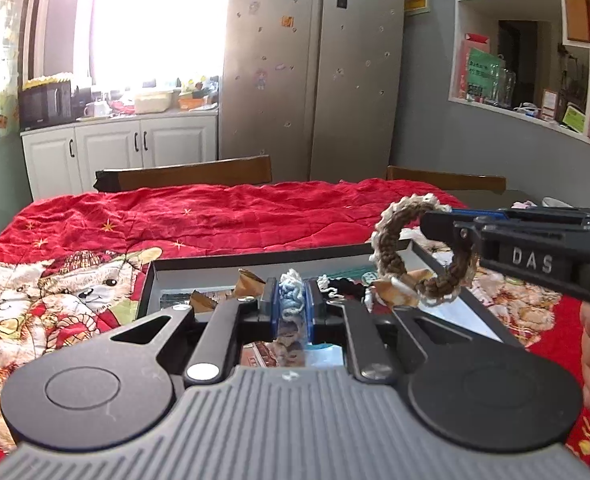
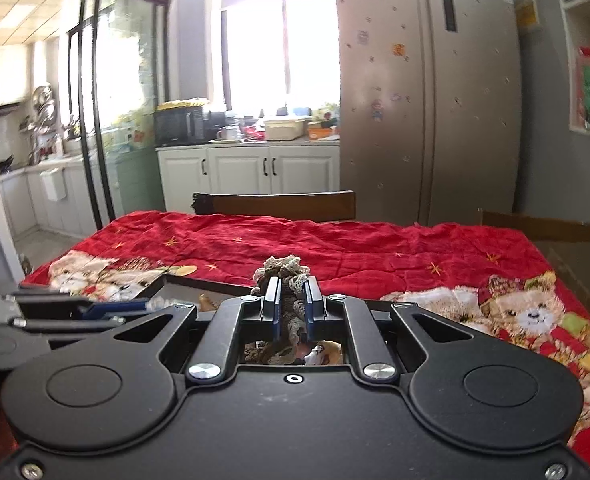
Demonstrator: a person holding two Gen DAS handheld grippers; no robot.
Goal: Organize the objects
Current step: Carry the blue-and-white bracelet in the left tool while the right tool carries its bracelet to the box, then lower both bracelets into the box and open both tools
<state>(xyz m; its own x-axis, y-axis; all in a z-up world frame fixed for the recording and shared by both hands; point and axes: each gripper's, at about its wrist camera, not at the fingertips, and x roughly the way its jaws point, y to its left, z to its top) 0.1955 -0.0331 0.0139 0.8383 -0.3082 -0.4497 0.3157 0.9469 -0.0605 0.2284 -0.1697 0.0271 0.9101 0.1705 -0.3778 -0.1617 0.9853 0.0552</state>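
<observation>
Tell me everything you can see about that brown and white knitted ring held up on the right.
The brown and white ring looks crocheted from yarn: a dark brown band edged all round with a cream scalloped frill. It is soft and slightly lumpy, with an open centre. It hangs upright in the air above the black tray, pinched at one side by the right tool, whose blue-padded fingers are shut on it. In the right wrist view its frill sticks up above the fingertips. Nothing else seems to touch it.

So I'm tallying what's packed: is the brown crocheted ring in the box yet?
Out. The right gripper holds the brown ring in the air above the box.
</observation>
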